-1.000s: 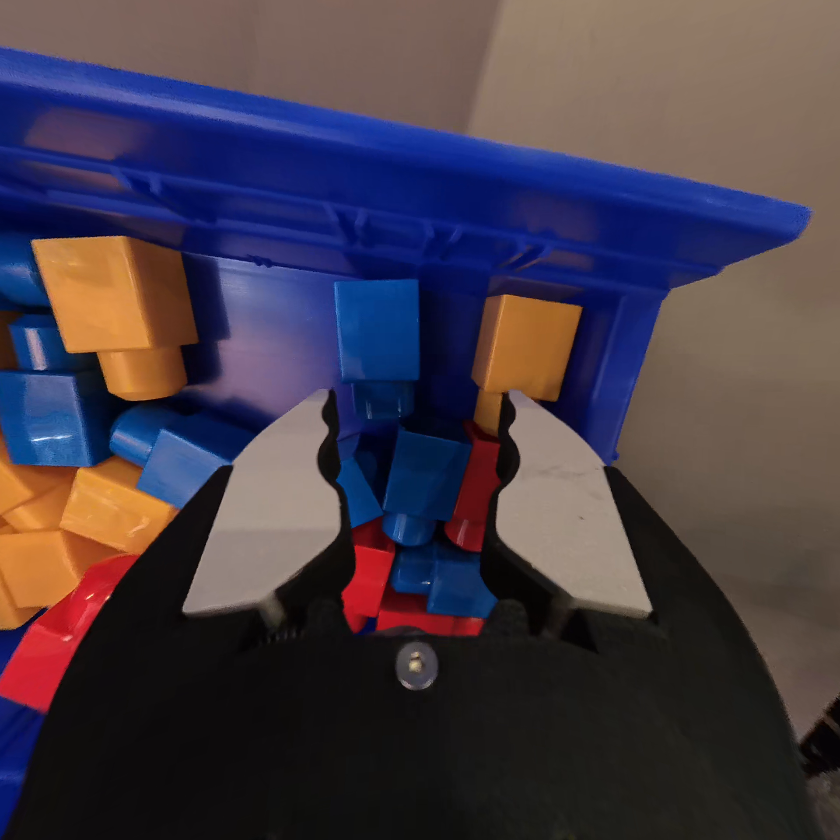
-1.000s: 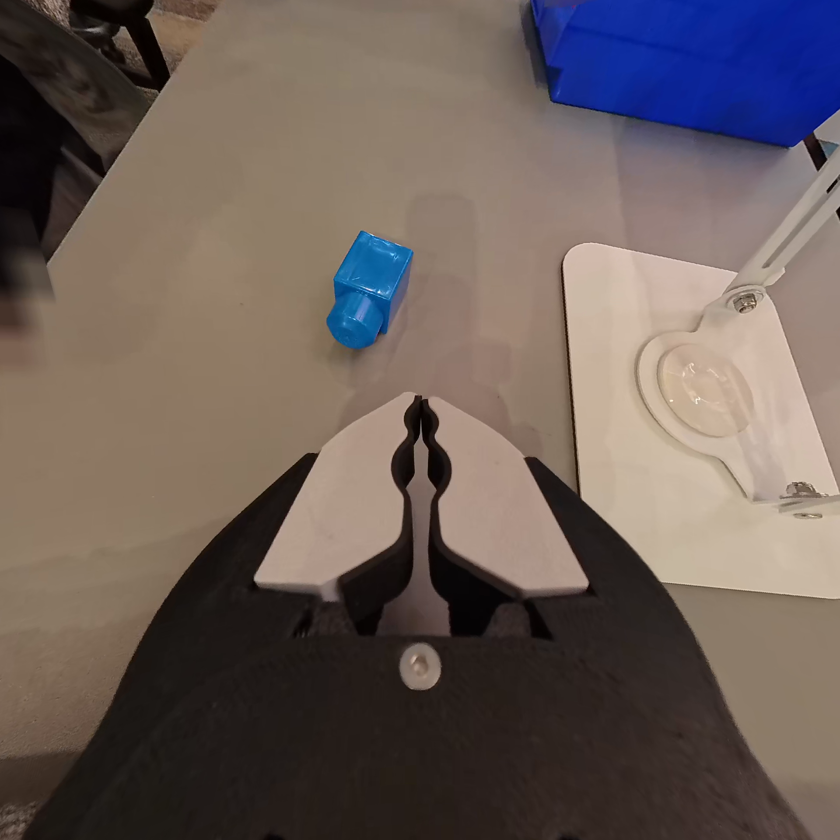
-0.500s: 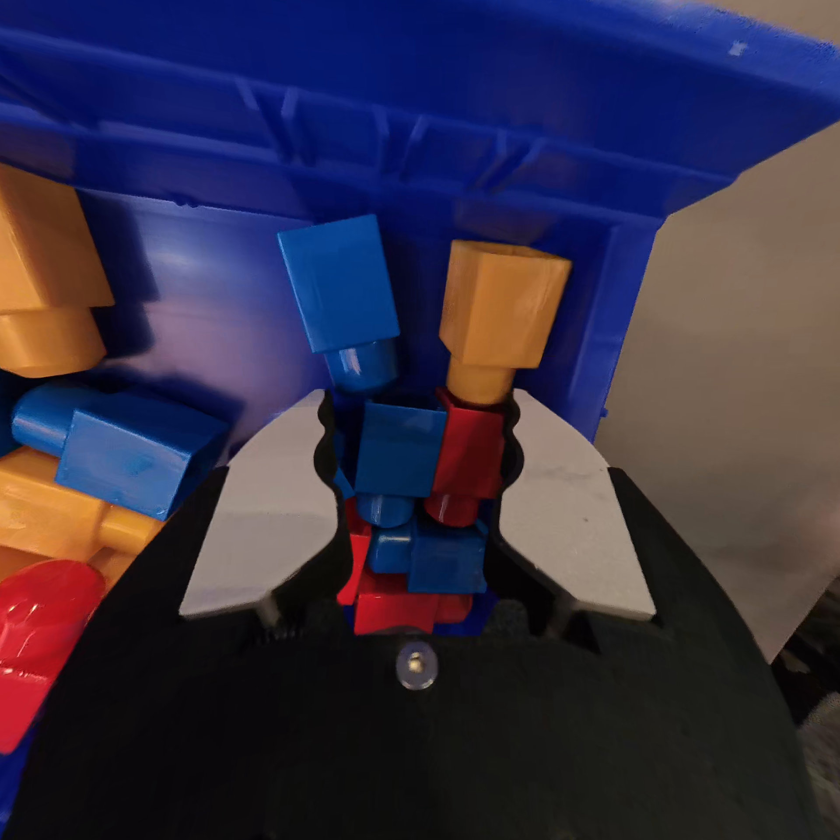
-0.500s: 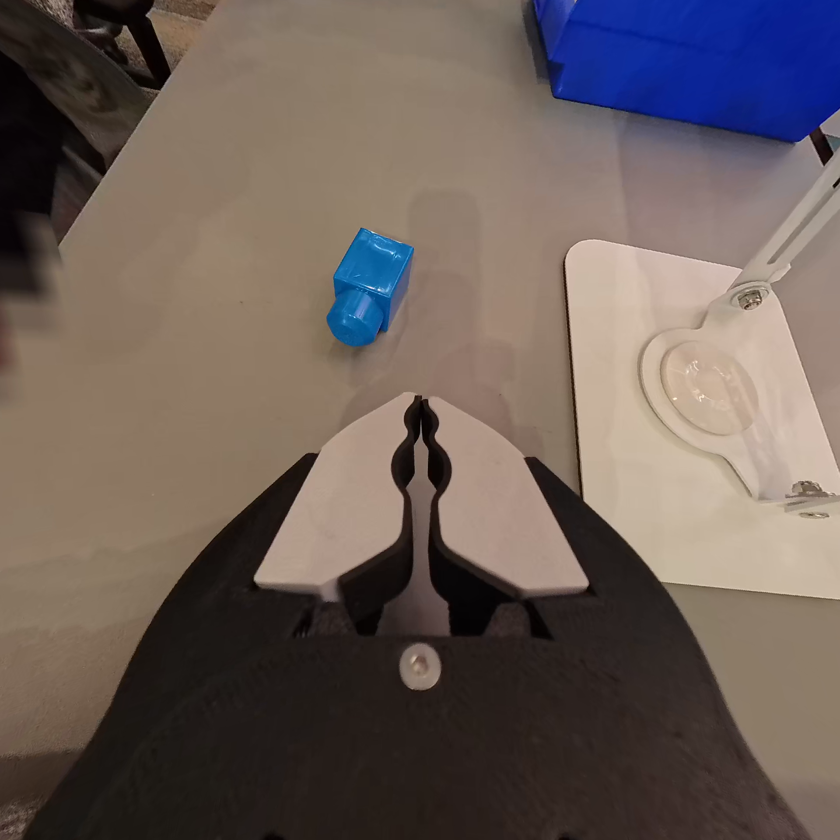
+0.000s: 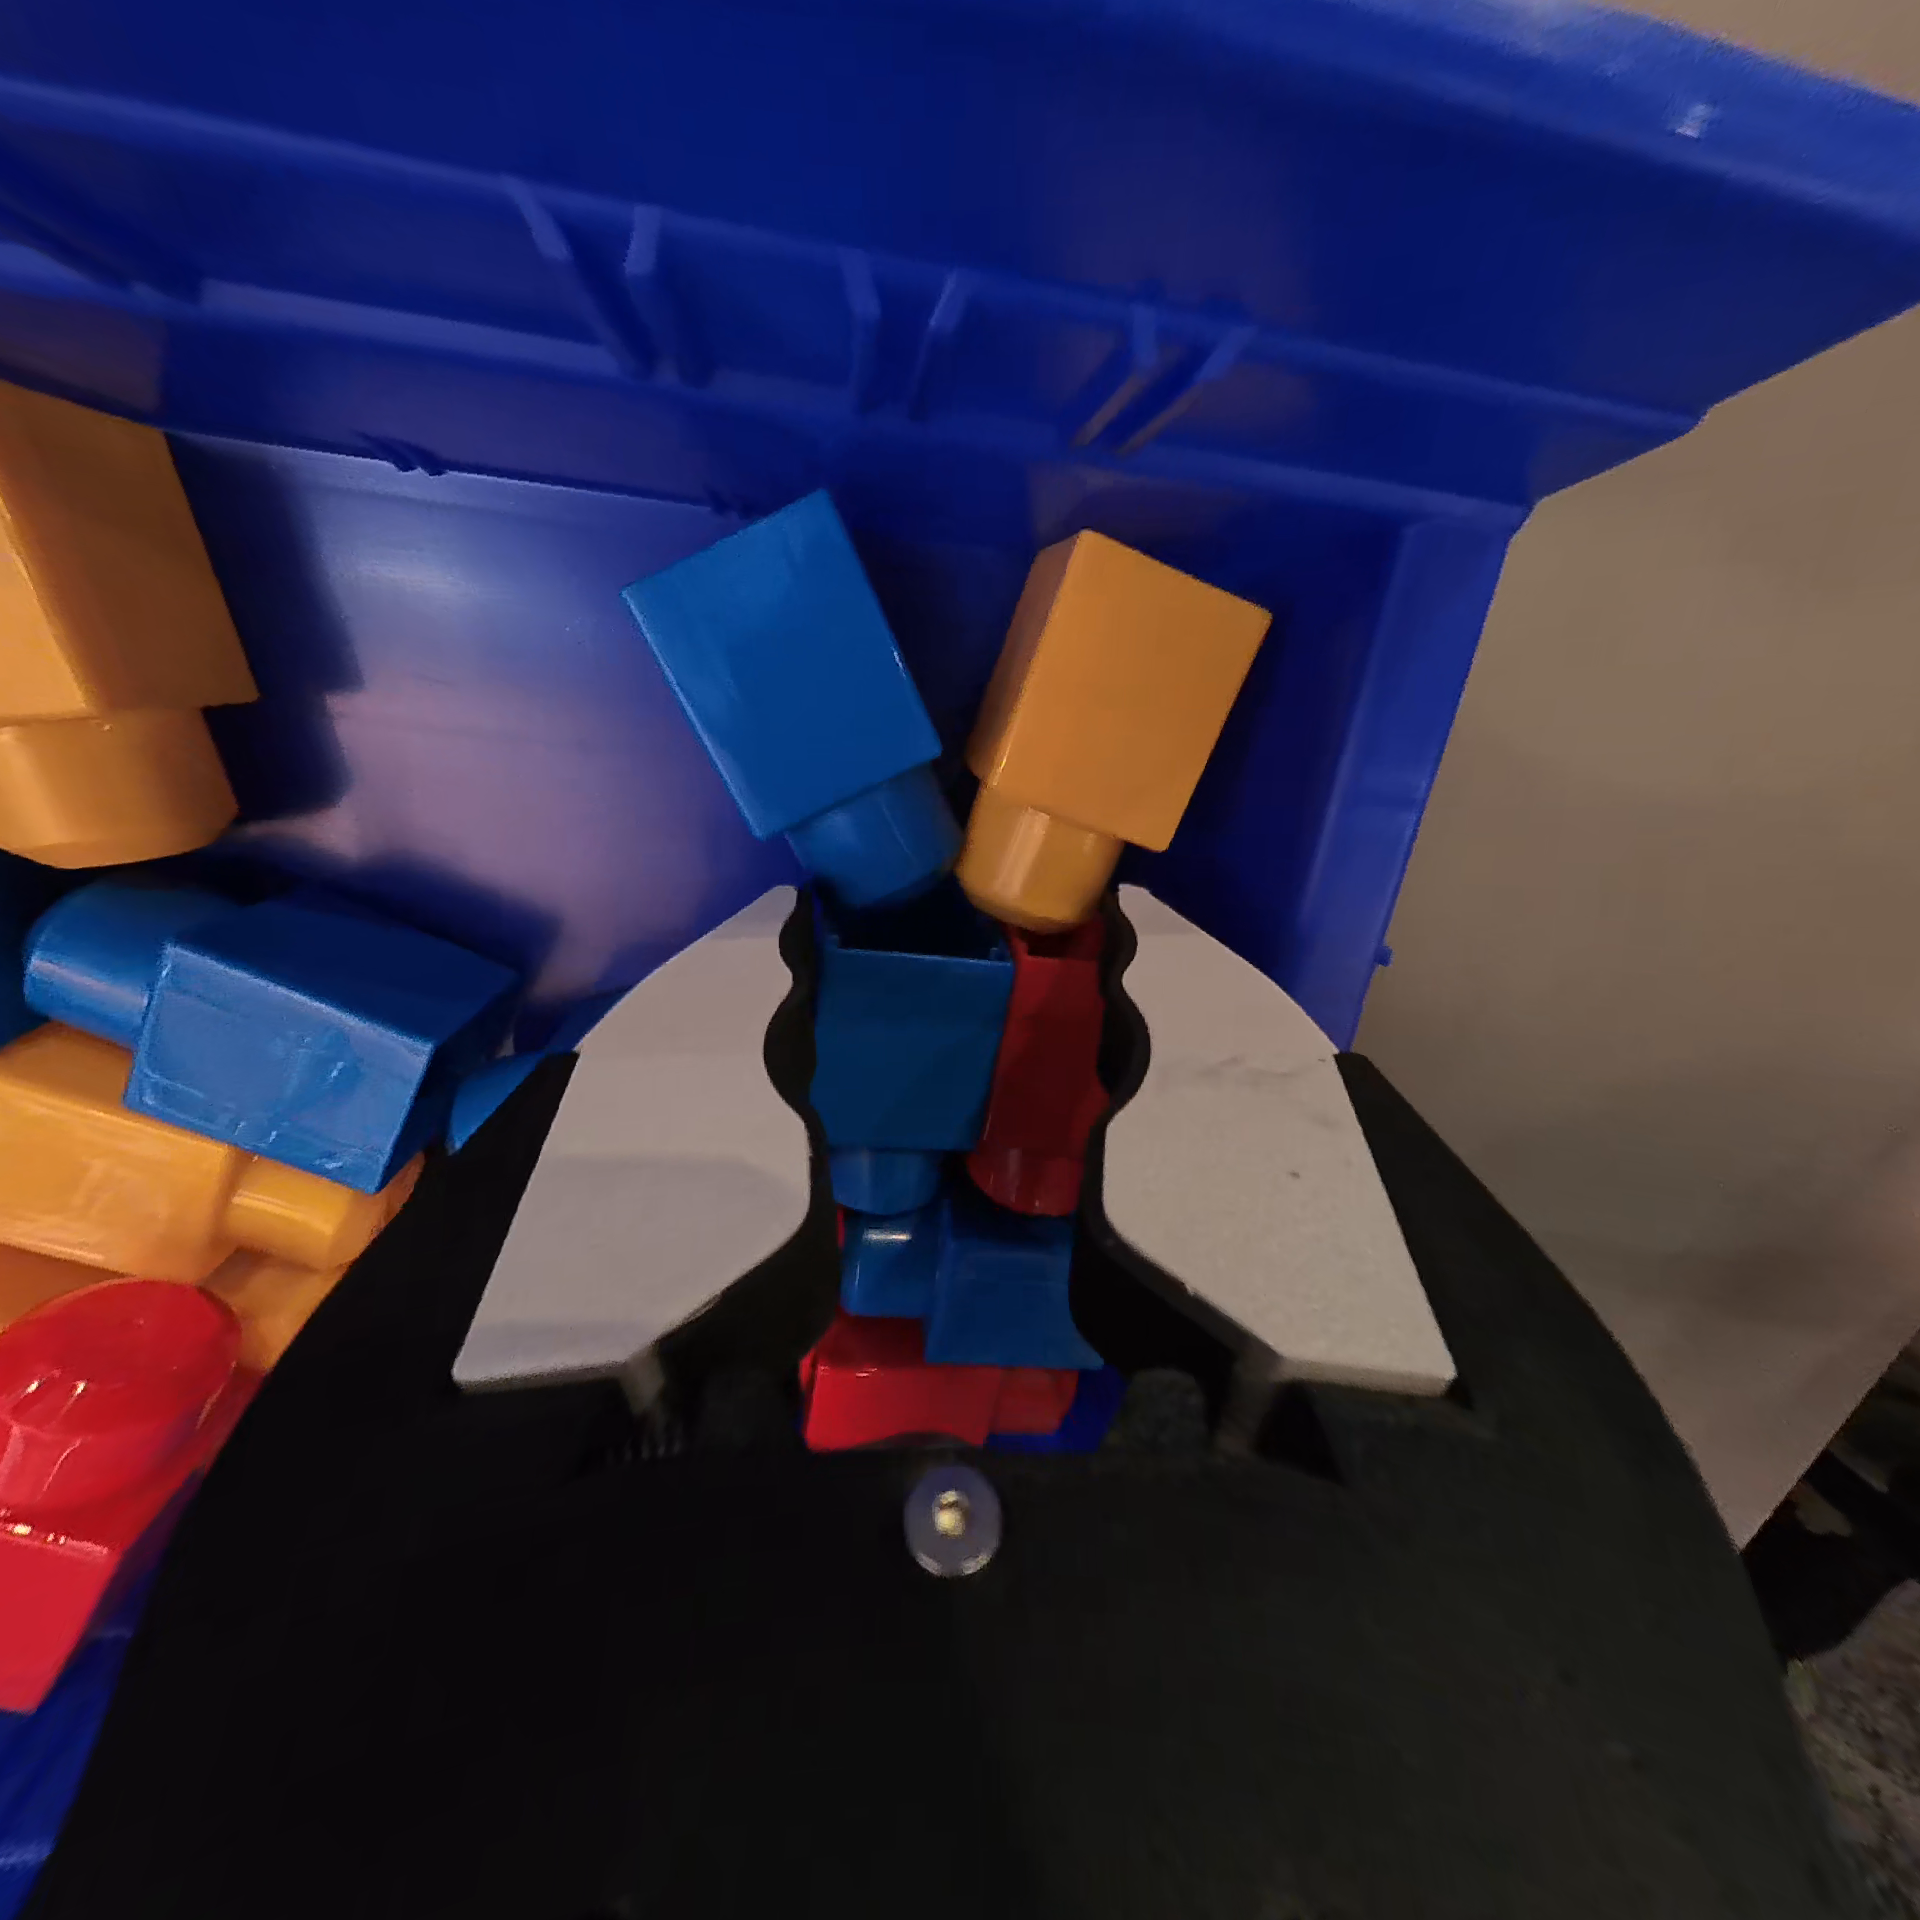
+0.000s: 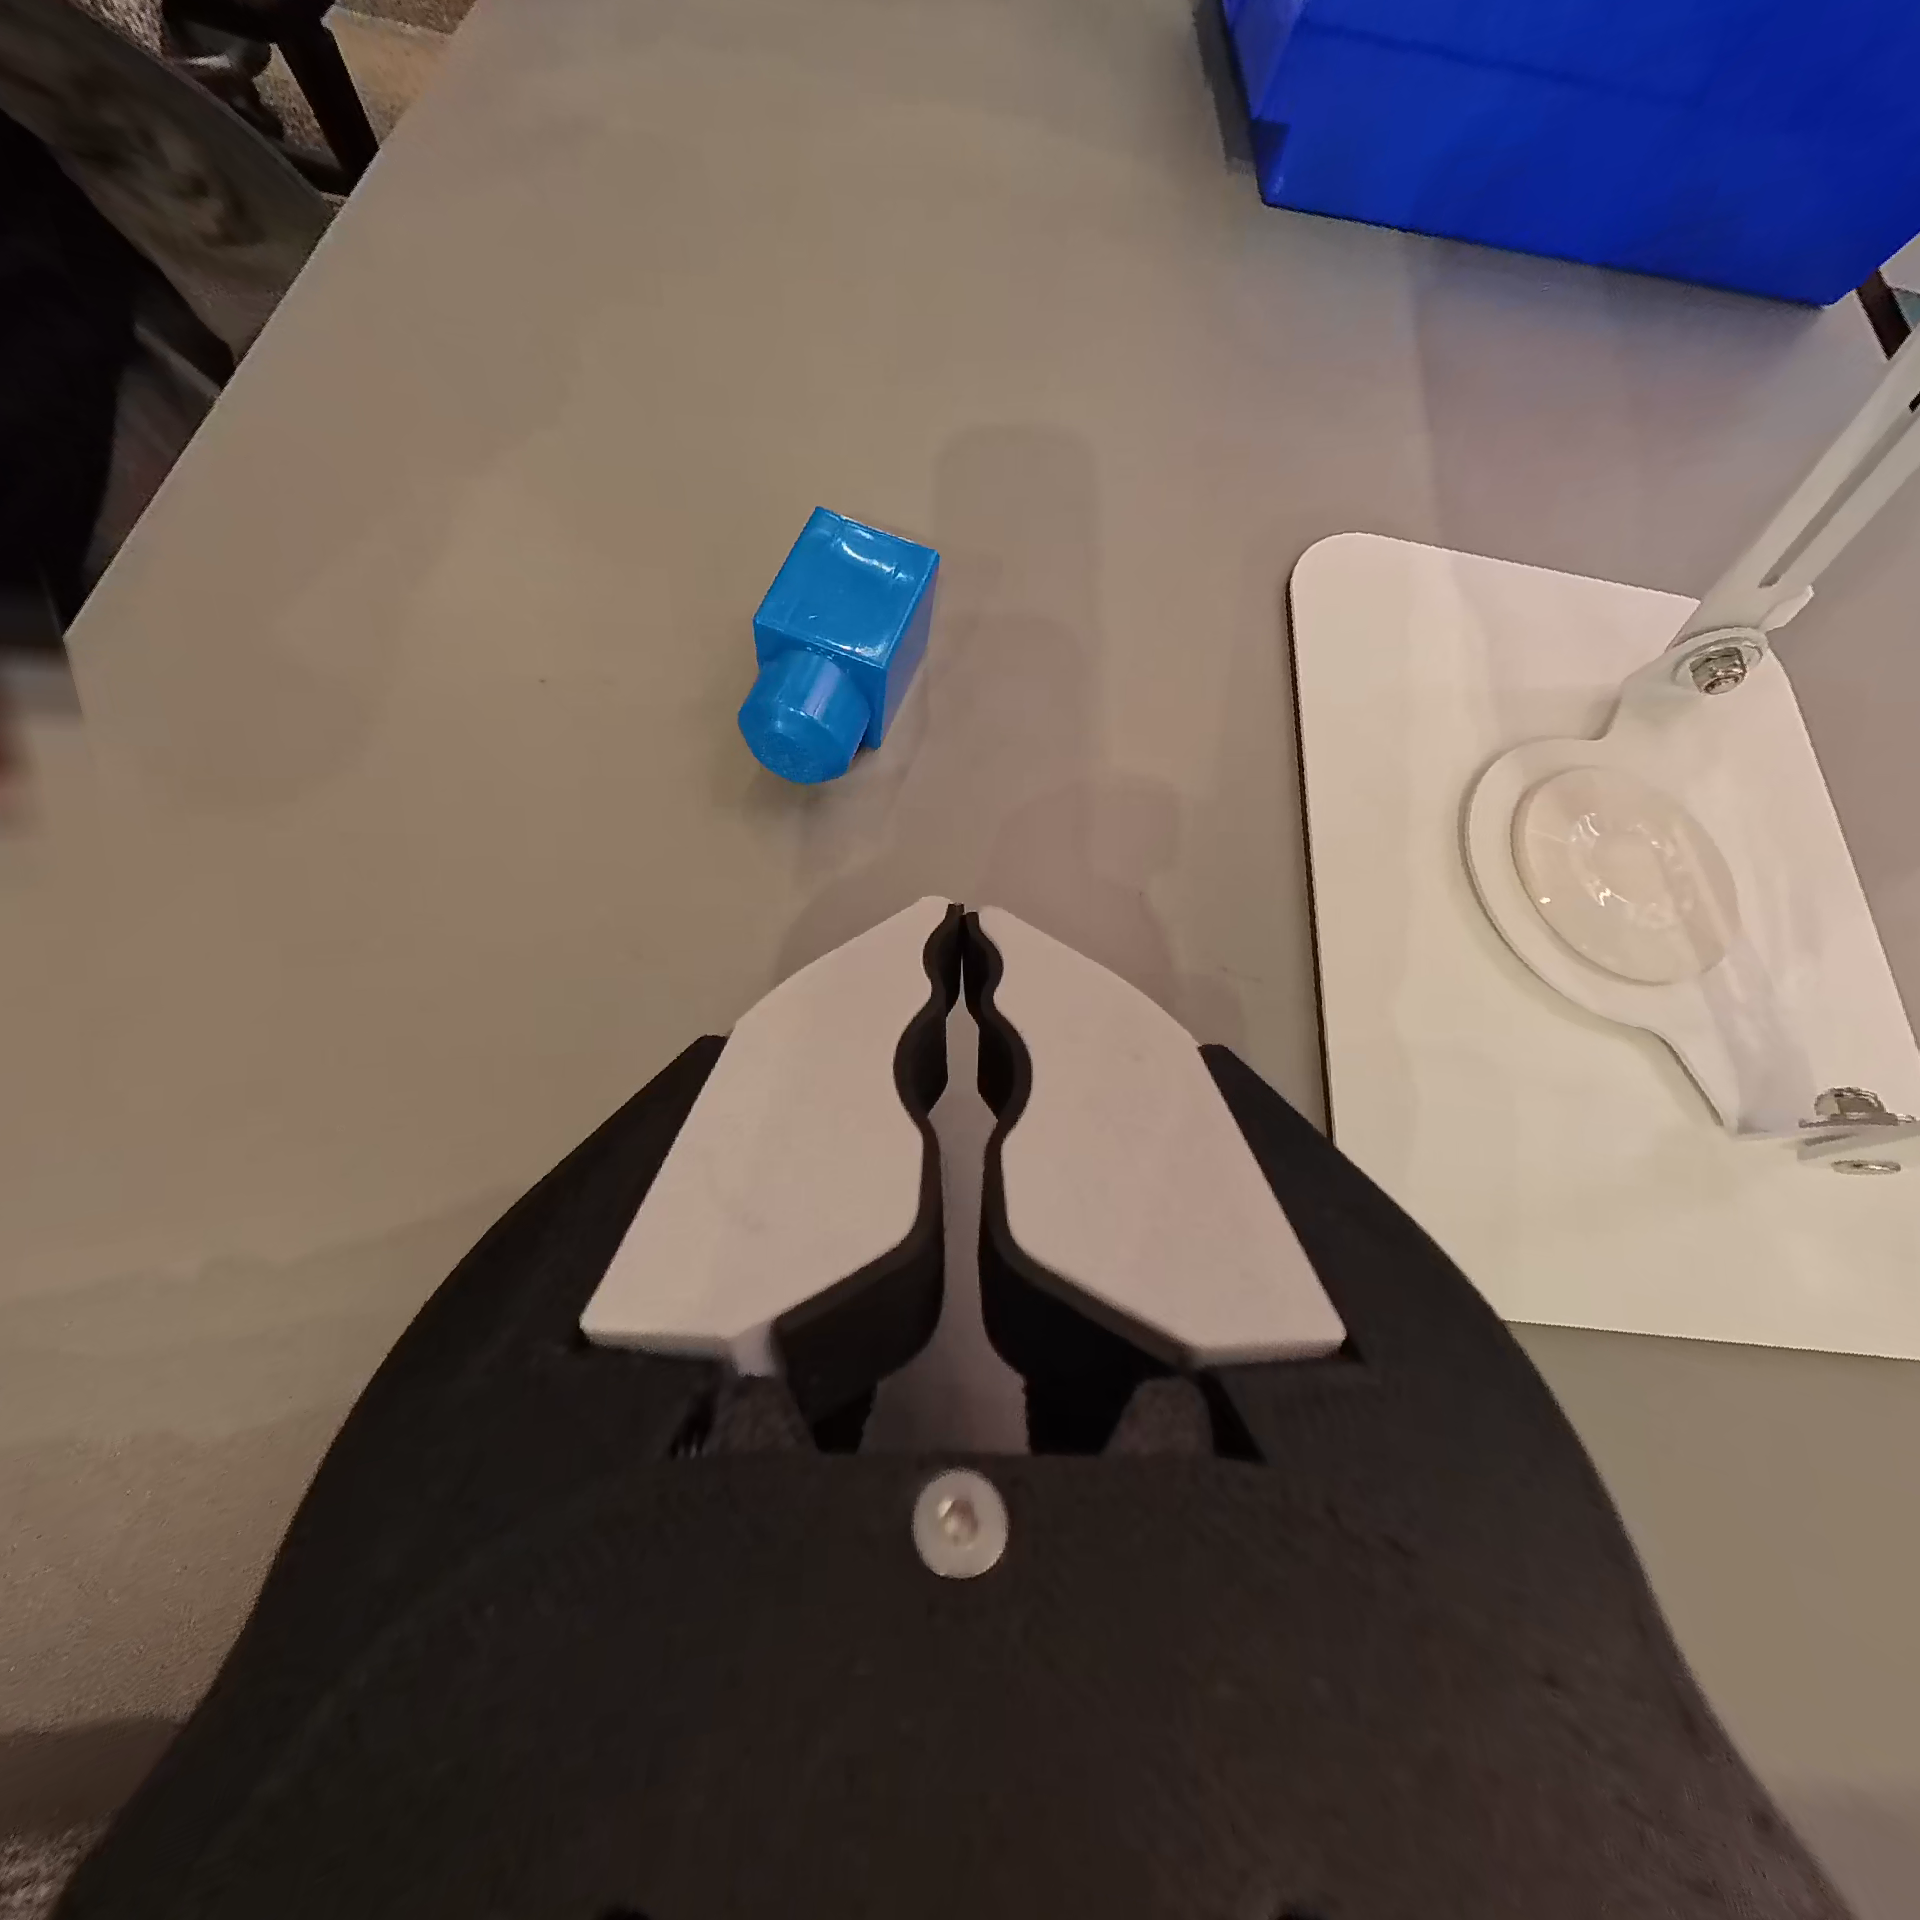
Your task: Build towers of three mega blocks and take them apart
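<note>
Blue bin (image 5: 935, 260) holds a loose heap of blocks: blue, orange, red. No tower stands anywhere in either view.

Left tool (image 5: 956, 914) is deep in the bin's corner, jaws part-way closed around two blocks side by side, a blue block (image 5: 904, 1049) and a red block (image 5: 1044, 1060). Left pad sits against the blue one, right pad against the red one; both look pinched together, though whether the grip is firm I cannot tell. Another blue block (image 5: 790, 665) and an orange block (image 5: 1112, 686) lean in just above the fingertips, studs pointing down at the pair.

Right tool (image 6: 958, 914) is fully closed with nothing in it, hovering over the grey table (image 6: 416, 935). One lone blue block (image 6: 842, 644) lies on its side on the table, stud toward the camera, ahead of the tool and apart from it. White stand base (image 6: 1455, 1039) sits to the right.

Judgement: early stage. One block out, none stacked. Left to do: lift blocks from the bin, right the lone one, stack three, then pull them apart. A two-block pinch may drop one.
</note>
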`<state>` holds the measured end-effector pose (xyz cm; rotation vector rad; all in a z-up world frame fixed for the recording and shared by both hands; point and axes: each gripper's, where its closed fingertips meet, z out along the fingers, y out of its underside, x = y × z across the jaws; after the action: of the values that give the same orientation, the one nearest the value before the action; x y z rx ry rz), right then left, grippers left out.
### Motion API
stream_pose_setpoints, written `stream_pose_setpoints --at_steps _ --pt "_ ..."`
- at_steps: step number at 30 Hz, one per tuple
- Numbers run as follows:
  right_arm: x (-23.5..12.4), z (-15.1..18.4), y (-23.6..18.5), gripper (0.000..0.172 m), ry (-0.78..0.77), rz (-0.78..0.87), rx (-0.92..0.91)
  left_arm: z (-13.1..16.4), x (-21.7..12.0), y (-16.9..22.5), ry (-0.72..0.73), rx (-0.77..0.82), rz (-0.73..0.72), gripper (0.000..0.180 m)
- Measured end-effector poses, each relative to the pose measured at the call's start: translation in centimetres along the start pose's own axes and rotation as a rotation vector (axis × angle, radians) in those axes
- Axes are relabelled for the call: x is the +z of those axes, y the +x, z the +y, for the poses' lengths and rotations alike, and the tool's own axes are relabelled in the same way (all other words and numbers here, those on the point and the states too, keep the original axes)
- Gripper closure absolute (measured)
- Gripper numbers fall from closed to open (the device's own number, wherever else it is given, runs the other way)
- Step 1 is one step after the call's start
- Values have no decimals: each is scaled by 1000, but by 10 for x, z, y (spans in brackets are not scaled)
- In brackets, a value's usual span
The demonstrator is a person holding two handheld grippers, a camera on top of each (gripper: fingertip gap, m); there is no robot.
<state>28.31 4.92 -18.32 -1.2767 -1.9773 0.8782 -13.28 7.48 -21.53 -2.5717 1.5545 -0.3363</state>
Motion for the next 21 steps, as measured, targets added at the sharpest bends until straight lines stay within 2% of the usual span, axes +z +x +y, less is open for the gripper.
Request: stream_pose_setpoints --at_steps 3,6,10,13,15,21 --pt "-1 -1 0 172 2 2 -1 2 -6 -2 2 -11 -17 129" --pt "0 -1 -1 172 2 -1 -3 12 -6 -2 -61 -11 -24 129" --pt "0 0 -1 172 -2 -1 -5 12 -8 -1 -63 -8 -13 140" --pt "-1 -1 0 172 2 1 -4 11 -14 -8 -53 12 -64 164" --pt "-1 -1 0 172 2 0 -4 10 -16 -7 -37 13 -50 178" --pt "0 0 -1 172 0 -5 -4 14 -15 -7 -61 14 -60 178"
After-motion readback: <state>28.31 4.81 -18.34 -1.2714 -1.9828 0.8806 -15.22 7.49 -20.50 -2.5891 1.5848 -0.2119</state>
